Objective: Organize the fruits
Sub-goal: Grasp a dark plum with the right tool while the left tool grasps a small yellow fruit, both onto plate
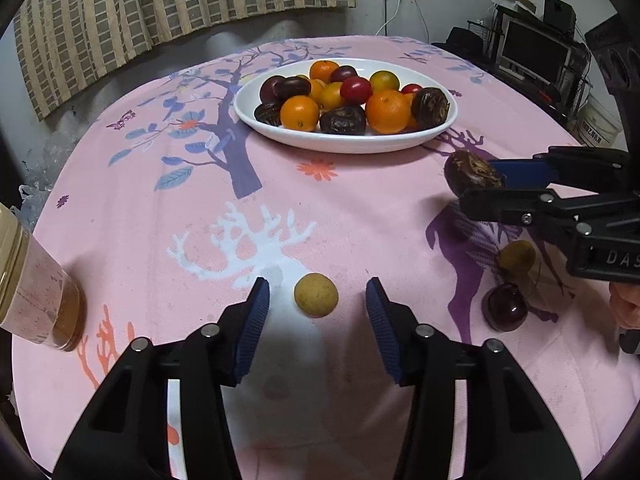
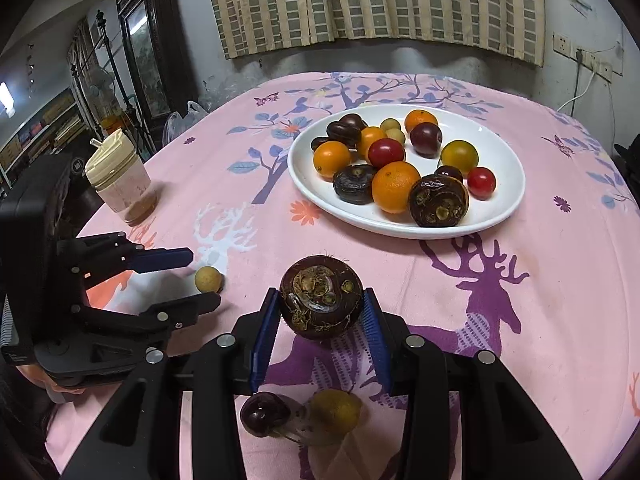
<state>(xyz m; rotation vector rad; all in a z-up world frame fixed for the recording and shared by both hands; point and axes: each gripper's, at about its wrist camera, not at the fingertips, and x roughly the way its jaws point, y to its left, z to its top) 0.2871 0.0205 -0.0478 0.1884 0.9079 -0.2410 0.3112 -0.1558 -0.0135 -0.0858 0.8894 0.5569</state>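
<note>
Between my wide-open left gripper (image 1: 318, 308) sits a small yellow fruit (image 1: 316, 294), ready for pinching, while my right gripper (image 2: 322, 314) clamps a water chestnut (image 2: 321, 297) bound for the plate (image 2: 500, 208) at twelve o'clock.

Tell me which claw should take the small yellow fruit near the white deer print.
Left. The left claw is open with the small yellow fruit sitting on the cloth between its fingers, not yet touched. The right claw is shut on a water chestnut, which likely belongs on the white plate first.
</note>
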